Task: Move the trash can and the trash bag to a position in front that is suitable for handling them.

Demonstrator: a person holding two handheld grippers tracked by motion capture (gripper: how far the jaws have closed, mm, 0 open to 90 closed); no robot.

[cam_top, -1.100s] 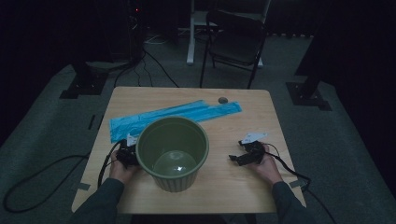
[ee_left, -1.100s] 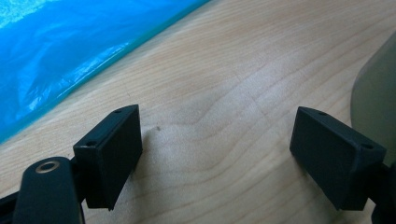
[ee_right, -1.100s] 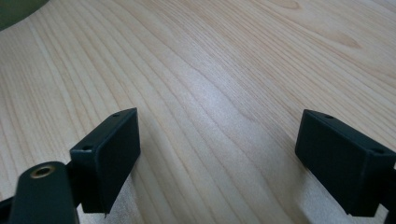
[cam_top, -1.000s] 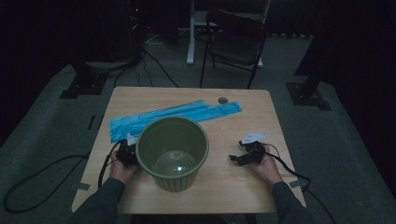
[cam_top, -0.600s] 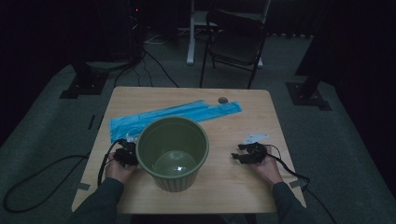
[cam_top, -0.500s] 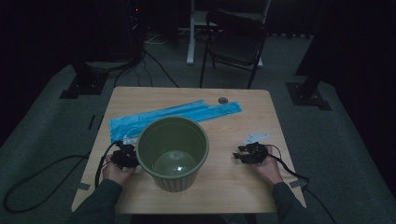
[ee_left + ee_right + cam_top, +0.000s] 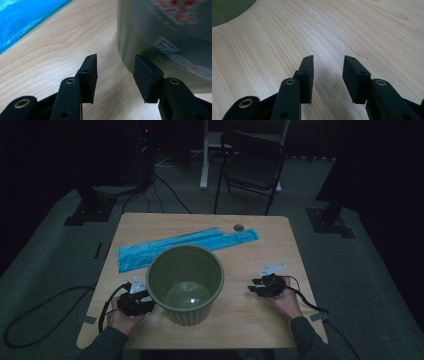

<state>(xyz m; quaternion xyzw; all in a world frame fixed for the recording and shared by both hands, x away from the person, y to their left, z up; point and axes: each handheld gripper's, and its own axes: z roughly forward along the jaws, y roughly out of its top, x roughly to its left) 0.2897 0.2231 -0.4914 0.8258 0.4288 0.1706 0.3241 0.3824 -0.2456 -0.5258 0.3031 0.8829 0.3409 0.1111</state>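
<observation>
Just right of left tool (image 7: 115,72): green bucket (image 7: 160,37), jaws empty.

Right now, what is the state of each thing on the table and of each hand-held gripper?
Green bin: upright, empty inside, nothing gripping it.
Blue bag: folded flat on the table behind the bin, untouched.
Left hand-held gripper: open, jaws have just been closing, nothing between them, right beside the bin wall.
Right hand-held gripper: open, jaws have just been closing, nothing between them, over bare wood.
</observation>
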